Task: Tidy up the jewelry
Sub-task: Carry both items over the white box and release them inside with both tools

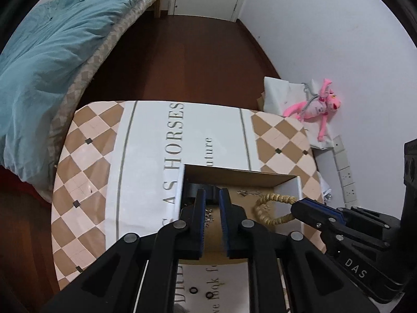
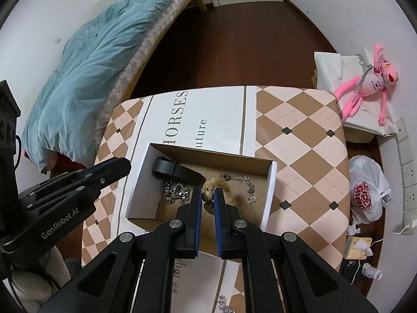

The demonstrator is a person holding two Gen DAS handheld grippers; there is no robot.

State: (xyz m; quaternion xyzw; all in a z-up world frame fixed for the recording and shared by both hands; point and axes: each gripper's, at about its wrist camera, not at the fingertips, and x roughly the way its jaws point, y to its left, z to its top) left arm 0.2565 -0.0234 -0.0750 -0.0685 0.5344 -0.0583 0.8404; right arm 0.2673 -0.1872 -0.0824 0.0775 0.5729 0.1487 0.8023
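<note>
right gripper (image 2: 207, 195) is down inside the open cardboard box (image 2: 271, 190), fingers a narrow gap apart with the beaded rope bracelet (image 2: 208, 186) sitting right at the tips. from the right wrist view a spotted bead is between the pads, but i cannot tell if the pads actually press it or only frame it. from the left wrist view the same bracelet (image 1: 271, 208) looks pinched at its right end by the right gripper (image 1: 297, 206), loop lying on the box floor.

left gripper (image 1: 211, 195) hangs over the left part of the box, fingers apart, nothing between them. a small charm piece (image 1: 209, 215) lies on the box floor under the gap, blurred.

other things in the box: black strap (image 2: 177, 170) at the far left corner, silver chain pile (image 2: 176, 191) by the left wall, thin link necklace (image 2: 245, 182) toward the right wall. another silver chain (image 2: 224, 304) lies on the tablecloth (image 2: 299, 156) near its front edge, outside the box.

step in hand looks like placing or picking the bracelet in the box. to do it well: keep the tips low and centred on the bead, don't drag sideways, the bracelet's far end is touching or just beside the thin necklace and could snag it. keep clear of the silver chain pile on the left. left gripper should stay off the box wall so the box doesn't slide on the cloth. if releasing, open fully before lifting.
</note>
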